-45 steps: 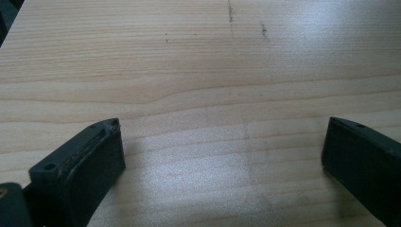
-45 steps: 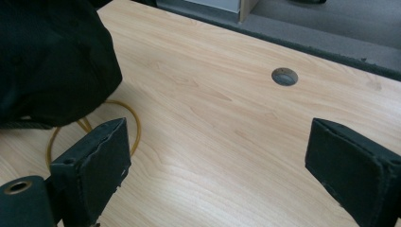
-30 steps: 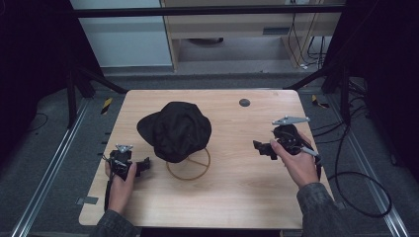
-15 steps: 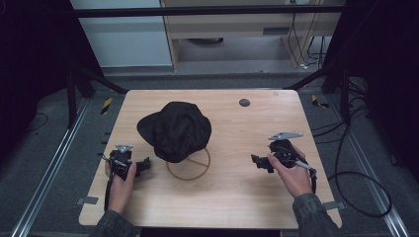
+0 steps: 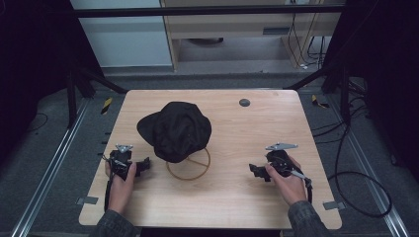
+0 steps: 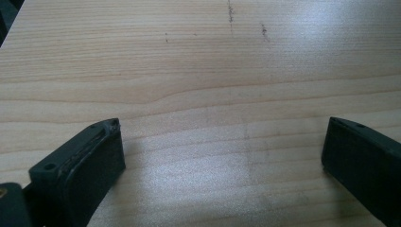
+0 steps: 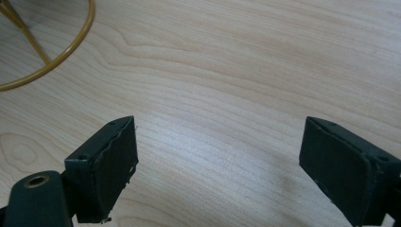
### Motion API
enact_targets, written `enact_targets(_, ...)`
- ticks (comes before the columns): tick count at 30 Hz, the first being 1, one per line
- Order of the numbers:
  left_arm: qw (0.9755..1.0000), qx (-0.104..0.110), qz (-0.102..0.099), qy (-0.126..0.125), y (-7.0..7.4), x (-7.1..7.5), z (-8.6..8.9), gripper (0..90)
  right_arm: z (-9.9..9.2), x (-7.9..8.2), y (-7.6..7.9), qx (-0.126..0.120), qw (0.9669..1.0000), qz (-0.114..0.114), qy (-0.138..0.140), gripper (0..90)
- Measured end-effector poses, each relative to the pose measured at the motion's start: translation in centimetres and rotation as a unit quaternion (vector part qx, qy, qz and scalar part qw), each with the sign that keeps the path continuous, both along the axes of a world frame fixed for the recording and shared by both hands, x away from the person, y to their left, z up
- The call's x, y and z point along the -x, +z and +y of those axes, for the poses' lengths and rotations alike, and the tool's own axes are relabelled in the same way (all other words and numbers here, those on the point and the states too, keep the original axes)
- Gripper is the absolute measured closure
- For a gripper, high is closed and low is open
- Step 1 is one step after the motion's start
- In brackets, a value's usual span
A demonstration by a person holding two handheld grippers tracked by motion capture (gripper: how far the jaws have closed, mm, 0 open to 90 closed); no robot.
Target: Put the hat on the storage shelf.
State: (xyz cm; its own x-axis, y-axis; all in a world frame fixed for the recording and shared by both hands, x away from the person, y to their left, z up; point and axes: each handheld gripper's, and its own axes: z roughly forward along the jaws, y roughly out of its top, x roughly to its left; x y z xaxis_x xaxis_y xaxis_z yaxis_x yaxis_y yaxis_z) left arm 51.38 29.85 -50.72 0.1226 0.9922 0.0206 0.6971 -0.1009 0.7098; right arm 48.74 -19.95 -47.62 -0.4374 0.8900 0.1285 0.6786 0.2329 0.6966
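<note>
Where hat point(image 5: 178, 131) overlaps | ring point(image 5: 190, 168) partly hidden | spokes unclear

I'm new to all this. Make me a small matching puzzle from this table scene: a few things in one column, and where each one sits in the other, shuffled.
Things:
1. hat
2. ring
3. dark disc
4. right tool

Places:
A. near the table's far edge, alone
B. partly under the hat's near rim
C. near the table's right front, jaws open over bare wood
D. left of the table's middle, covering part of the ring

Pairs: 1-D, 2-B, 3-A, 4-C
</note>
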Motion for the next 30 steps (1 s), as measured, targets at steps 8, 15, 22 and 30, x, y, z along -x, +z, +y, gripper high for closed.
enact_targets(8, 1.0, 0.0, 0.0, 0.0, 0.0, 0.0, 0.0, 0.0, -0.2, 0.2, -1.0, -0.006, 1.0, 0.001, -0.006, 12.3)
enact_targets(15, 1.0, 0.0, 0.0, 0.0, 0.0, 0.0, 0.0, 0.0, -0.2, 0.4, -1.4, -0.014, 0.9999, 0.0, -0.008, 12.1)
enact_targets(22, 1.0, 0.0, 0.0, 0.0, 0.0, 0.0, 0.0, 0.0, 0.2, 0.6, -2.0, -0.017, 0.9998, 0.001, -0.007, 11.8)
enact_targets(30, 1.0, 0.0, 0.0, 0.0, 0.0, 0.0, 0.0, 0.0, 0.7, 0.9, -2.5, -0.02, 0.9998, -0.003, -0.002, 11.6)
